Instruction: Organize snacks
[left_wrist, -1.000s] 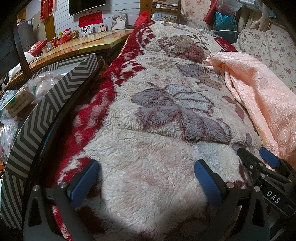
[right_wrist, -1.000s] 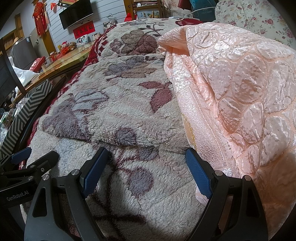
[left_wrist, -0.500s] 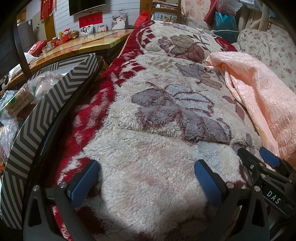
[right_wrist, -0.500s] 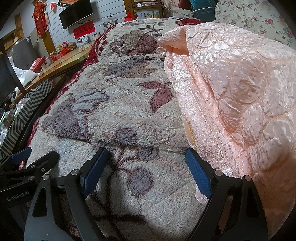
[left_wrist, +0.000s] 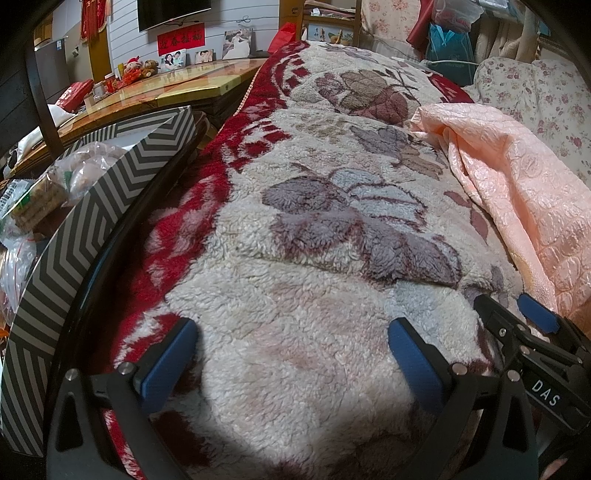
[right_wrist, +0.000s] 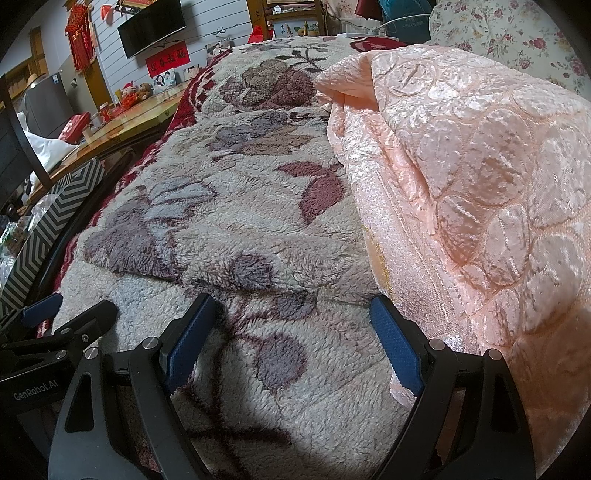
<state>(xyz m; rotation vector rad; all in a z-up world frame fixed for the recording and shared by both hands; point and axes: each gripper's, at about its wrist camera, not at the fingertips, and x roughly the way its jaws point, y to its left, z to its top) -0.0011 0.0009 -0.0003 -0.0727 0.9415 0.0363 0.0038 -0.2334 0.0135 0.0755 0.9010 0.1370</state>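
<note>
Bagged snacks (left_wrist: 40, 192) lie in a box with a grey-and-white chevron wall (left_wrist: 92, 221) at the far left of the left wrist view; the box also shows in the right wrist view (right_wrist: 44, 229). My left gripper (left_wrist: 291, 354) is open and empty, low over a fleece floral blanket (left_wrist: 332, 229), to the right of the box. My right gripper (right_wrist: 291, 332) is open and empty over the same blanket (right_wrist: 229, 206), beside the left gripper (right_wrist: 55, 325). The right gripper's tips show in the left wrist view (left_wrist: 517, 317).
A pink quilted cover (right_wrist: 461, 177) lies bunched on the right, touching the right gripper's right finger. A black curved rail (left_wrist: 122, 240) runs between box and blanket. A wooden table (left_wrist: 155, 92) with photos and toys stands far left behind.
</note>
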